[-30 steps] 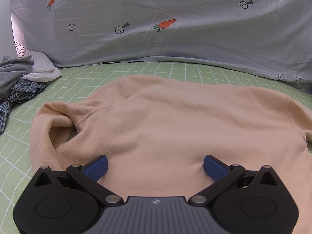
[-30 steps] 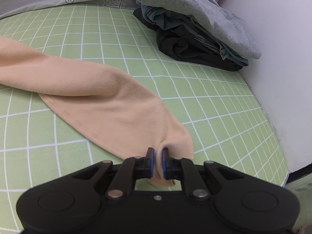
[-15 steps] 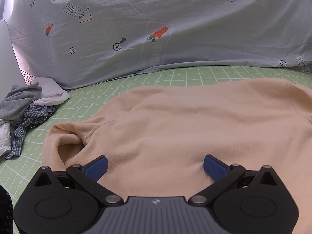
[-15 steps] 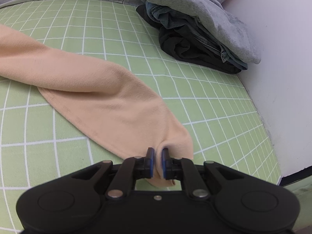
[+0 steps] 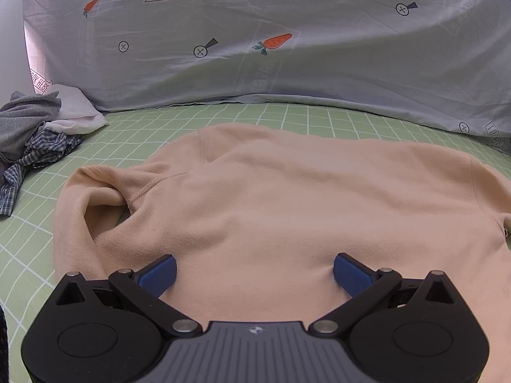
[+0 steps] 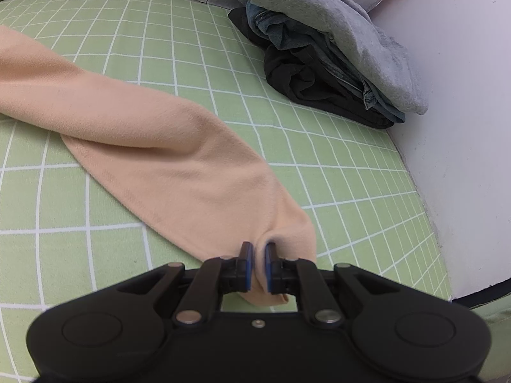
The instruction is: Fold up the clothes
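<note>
A peach fleece sweatshirt (image 5: pixel 287 204) lies spread flat on the green checked sheet (image 5: pixel 287 115). Its left sleeve is bunched and folded at the left side. My left gripper (image 5: pixel 254 271) is wide open, its blue fingers (image 5: pixel 158 274) resting over the garment's near edge, holding nothing. In the right wrist view the sweatshirt's other sleeve (image 6: pixel 166 159) stretches diagonally across the sheet. My right gripper (image 6: pixel 258 266) is shut on the sleeve's cuff end, the fabric pinched between the blue pads.
A grey carrot-print sheet (image 5: pixel 271 41) hangs behind the bed. A heap of grey, white and plaid clothes (image 5: pixel 35 134) lies at the far left. A stack of grey, denim and black clothes (image 6: pixel 329 54) sits by the white wall (image 6: pixel 463 127) on the right.
The left wrist view swung left and then back to nearly where it began. The right gripper stays shut on the cuff and has shifted only slightly.
</note>
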